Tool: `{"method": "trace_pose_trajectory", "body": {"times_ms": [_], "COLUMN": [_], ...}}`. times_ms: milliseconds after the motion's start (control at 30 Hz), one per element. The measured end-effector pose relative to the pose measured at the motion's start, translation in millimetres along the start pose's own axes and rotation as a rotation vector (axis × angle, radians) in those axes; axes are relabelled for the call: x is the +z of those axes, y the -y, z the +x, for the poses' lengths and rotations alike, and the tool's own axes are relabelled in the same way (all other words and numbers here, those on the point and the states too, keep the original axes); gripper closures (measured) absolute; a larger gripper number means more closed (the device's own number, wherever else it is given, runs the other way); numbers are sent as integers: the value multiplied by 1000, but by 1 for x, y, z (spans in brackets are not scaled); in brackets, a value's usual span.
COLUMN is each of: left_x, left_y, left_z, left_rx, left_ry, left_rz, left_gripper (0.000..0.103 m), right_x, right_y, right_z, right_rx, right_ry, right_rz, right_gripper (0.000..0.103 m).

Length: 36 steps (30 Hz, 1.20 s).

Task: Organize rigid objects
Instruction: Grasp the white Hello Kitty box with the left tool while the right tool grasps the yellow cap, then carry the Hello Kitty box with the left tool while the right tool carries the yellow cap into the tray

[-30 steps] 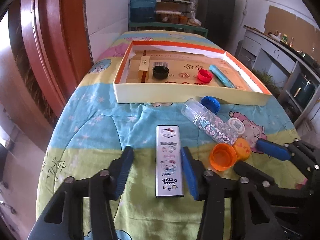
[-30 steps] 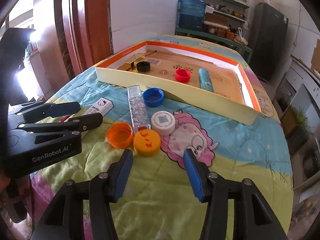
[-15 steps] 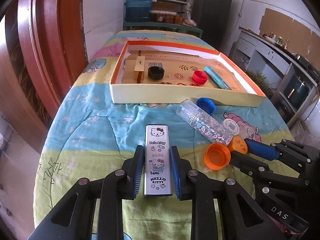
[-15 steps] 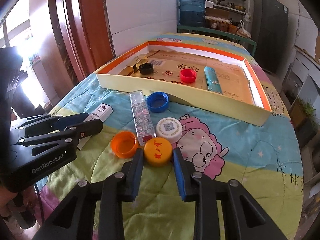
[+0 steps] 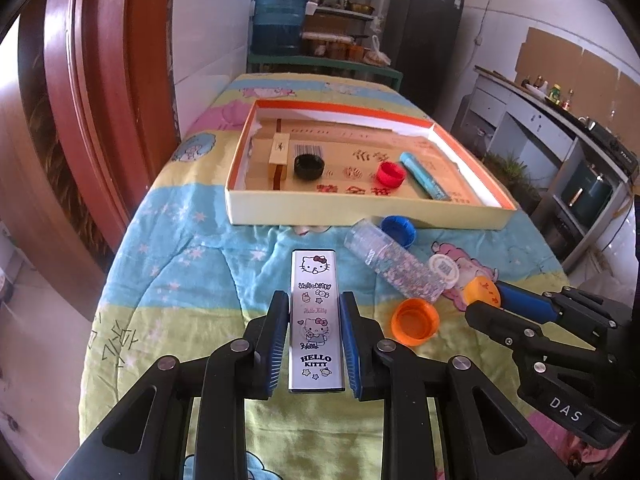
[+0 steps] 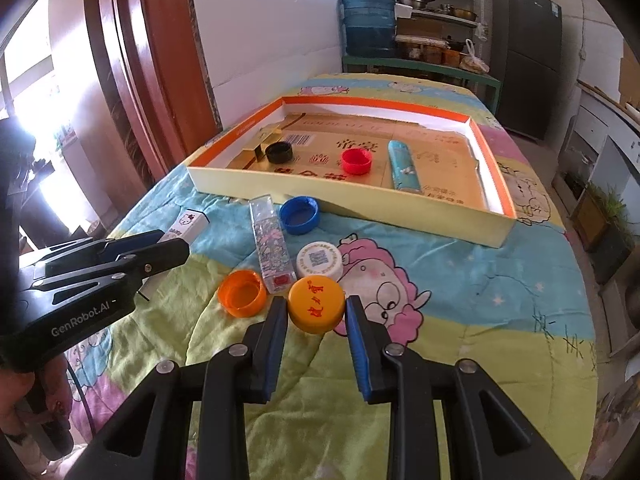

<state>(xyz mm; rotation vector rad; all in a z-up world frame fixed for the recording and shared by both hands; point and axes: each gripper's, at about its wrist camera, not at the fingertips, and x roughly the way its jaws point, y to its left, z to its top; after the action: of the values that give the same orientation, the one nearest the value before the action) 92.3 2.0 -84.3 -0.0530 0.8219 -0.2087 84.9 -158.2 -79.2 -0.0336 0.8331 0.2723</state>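
My left gripper (image 5: 315,312) is shut on a silver Hello Kitty box (image 5: 316,304) and holds it over the quilt; it also shows in the right wrist view (image 6: 188,224). My right gripper (image 6: 317,312) is shut on a yellow-orange cap (image 6: 316,309) with red writing, also visible in the left wrist view (image 5: 482,290). An open orange cap (image 6: 242,293), a clear patterned tube (image 6: 270,246), a white cap (image 6: 320,260) and a blue cap (image 6: 299,215) lie on the quilt. The shallow orange-rimmed box (image 6: 340,196) holds a black cap (image 6: 279,152), a red cap (image 6: 356,161) and a light-blue tube (image 6: 404,164).
A wooden block (image 5: 279,152) lies at the box's left end. The quilt-covered table (image 6: 480,300) drops off at left and right. A red-brown door frame (image 5: 92,80) stands left. A water jug (image 6: 368,24) and shelves stand behind the table.
Both grippers closed from wide open: the left onto the Hello Kitty box, the right onto the yellow-orange cap. The left has lifted the box slightly toward the tray.
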Motion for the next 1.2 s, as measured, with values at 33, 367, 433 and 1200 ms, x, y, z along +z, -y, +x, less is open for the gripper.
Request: {"method": "trace_pose_trajectory", "body": {"times_ms": [33, 367, 433, 1200], "left_x": [1, 15, 19, 82], "left_y": [1, 9, 10, 33], "left_z": [-2, -15, -16, -26], "left_rx": [-2, -7, -5, -22], "left_ry": [4, 41, 46, 153], "left_rz": [2, 28, 32, 123], "left_gripper": [77, 77, 77, 77], "right_x": [1, 8, 10, 56], "right_y": [1, 6, 7, 30], "right_z": [-2, -13, -15, -32], "right_rx": [-1, -11, -12, -80], "right_ry": [5, 35, 40, 136], "right_rz": [2, 9, 10, -5], "right_gripper": [73, 73, 73, 73]}}
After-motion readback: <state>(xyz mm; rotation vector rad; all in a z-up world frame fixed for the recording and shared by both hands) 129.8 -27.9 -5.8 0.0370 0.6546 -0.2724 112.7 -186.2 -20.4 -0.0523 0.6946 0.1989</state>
